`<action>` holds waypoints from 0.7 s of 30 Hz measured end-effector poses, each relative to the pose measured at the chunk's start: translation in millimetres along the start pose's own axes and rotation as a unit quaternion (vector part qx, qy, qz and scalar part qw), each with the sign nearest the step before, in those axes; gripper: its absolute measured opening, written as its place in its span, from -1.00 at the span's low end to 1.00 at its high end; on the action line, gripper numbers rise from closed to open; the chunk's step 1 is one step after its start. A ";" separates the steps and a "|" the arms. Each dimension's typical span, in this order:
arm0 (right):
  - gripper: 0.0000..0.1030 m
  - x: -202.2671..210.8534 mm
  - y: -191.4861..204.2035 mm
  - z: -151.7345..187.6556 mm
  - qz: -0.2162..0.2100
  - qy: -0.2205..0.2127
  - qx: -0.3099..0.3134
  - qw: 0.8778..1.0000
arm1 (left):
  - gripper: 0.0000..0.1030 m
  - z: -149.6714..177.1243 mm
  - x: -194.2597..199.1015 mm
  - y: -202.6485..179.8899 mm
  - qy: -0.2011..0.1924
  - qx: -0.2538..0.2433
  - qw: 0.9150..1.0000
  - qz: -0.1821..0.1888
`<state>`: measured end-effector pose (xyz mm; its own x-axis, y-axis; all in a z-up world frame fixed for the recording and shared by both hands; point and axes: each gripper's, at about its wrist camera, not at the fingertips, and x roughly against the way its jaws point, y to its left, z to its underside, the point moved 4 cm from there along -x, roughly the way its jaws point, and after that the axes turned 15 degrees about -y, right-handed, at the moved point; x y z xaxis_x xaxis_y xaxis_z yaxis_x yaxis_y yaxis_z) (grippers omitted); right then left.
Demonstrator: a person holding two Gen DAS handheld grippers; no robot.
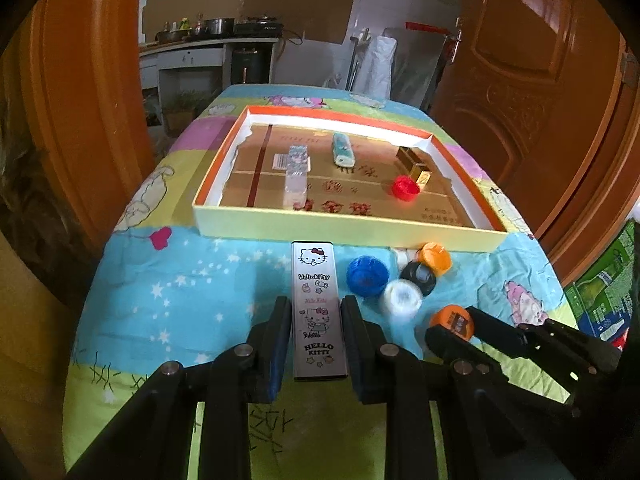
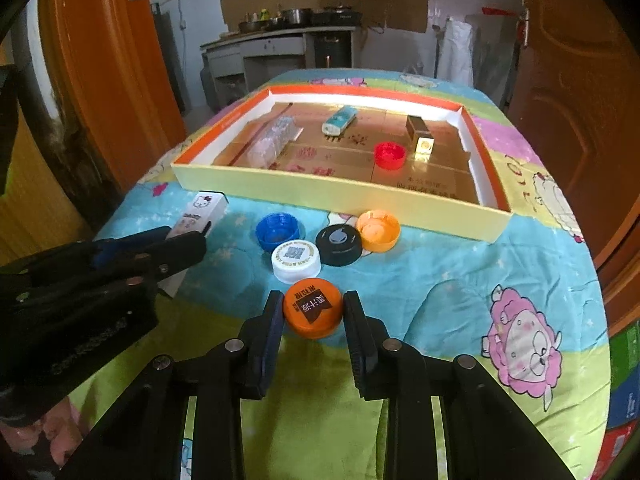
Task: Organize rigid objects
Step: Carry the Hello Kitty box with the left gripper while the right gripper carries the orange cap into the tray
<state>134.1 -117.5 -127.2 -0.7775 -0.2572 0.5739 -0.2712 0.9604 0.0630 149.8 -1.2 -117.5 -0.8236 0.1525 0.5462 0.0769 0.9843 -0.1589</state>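
A: Gripping the Hello Kitty box w/ the left tongs, pads are pressing both long sides, box is pointing away toward the tray. Is that how it's looking from the right cam?

B: Yep, left tongs are showing at the left edge there, clamped on the box, though from that angle the contact itself is hard to make out

A: And the right tongs?

B: Clenched on the orange cap w/ the black label, pads are touching it on both sides, cap is sitting label-up on the cartoon cloth covering the bench

A: Other caps?

B: Lying loose on the cloth btwn the tongs and the tray's front wall: blue cap open side up, white cap just beside it, black cap, plain orange cap open side up. White, black & orange are bunching close, maybe touching, can't tell for sure

A: Inside the tray?

B: Red cap sitting near a gold box on the right, teal-and-white packet in the mid-back, clear plastic box on the left
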 end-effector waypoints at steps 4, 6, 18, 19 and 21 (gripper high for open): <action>-0.40 8.0 -9.5 -7.9 0.015 -0.013 -0.003 1.000 | -0.49 -5.7 -0.8 -4.7 -0.004 -0.003 1.000 0.004; -0.40 10.5 -14.6 -10.5 0.019 -0.017 -0.006 1.000 | -0.49 -7.6 -1.7 -6.9 -0.004 -0.003 1.000 0.006; -0.40 16.2 -37.0 -23.9 0.033 -0.033 -0.022 0.999 | -0.49 -26.9 -6.1 -18.7 -0.016 -0.008 1.000 0.013; -0.40 16.5 -39.1 -26.0 0.034 -0.035 -0.023 0.999 | -0.49 -29.9 -6.8 -19.6 -0.018 -0.008 1.000 0.013; -0.40 16.8 -42.4 -29.3 0.035 -0.038 -0.025 0.998 | -0.49 -34.4 -7.8 -21.2 -0.021 -0.008 1.000 0.013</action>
<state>149.1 -159.4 -96.3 -0.8355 -0.1940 0.5141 -0.1872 0.9801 0.0656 173.9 -20.2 -90.1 -0.8443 0.1750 0.5064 0.1079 0.9813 -0.1593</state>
